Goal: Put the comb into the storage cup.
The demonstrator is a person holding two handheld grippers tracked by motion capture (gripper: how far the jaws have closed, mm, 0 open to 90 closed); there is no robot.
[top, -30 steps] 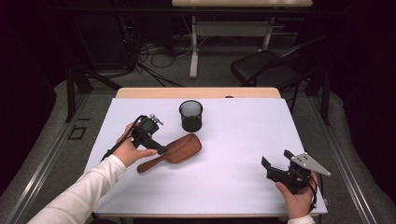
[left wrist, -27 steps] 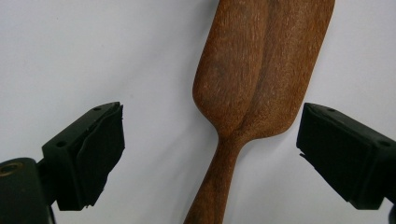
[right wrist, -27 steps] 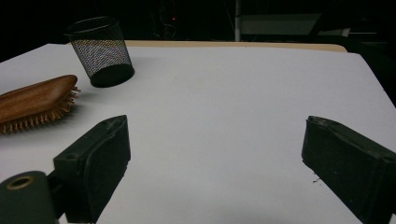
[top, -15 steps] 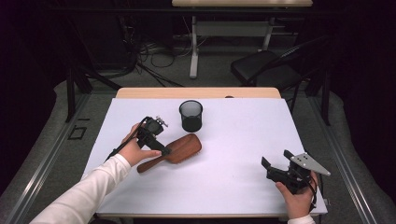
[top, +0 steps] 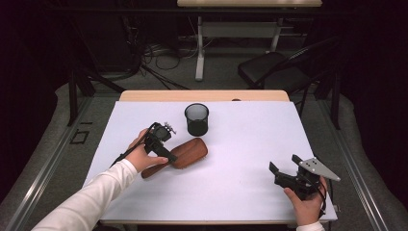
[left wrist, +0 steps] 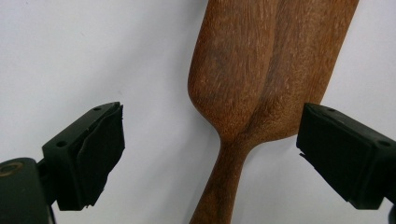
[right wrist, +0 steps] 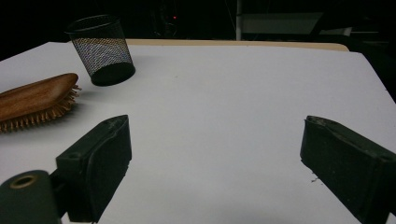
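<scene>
Left tool (left wrist: 210, 154) jaws apart, straddling the hairbrush (left wrist: 261, 79) neck; lower squarely and close on the handle; right tool (top: 293, 179) open, idle on the desk (top: 250, 144).

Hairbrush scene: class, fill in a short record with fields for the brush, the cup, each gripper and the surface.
brush: wooden hairbrush, lying bristles down on the white table top, handle toward the person's left hand
cup: black mesh cup, upright, behind the brush, apart from it
left gripper: left gripper above the brush, jaws open, one on each side of the neck where handle meets head, not touching it
right gripper: right gripper open, near the table's right front corner, holding nothing
</scene>
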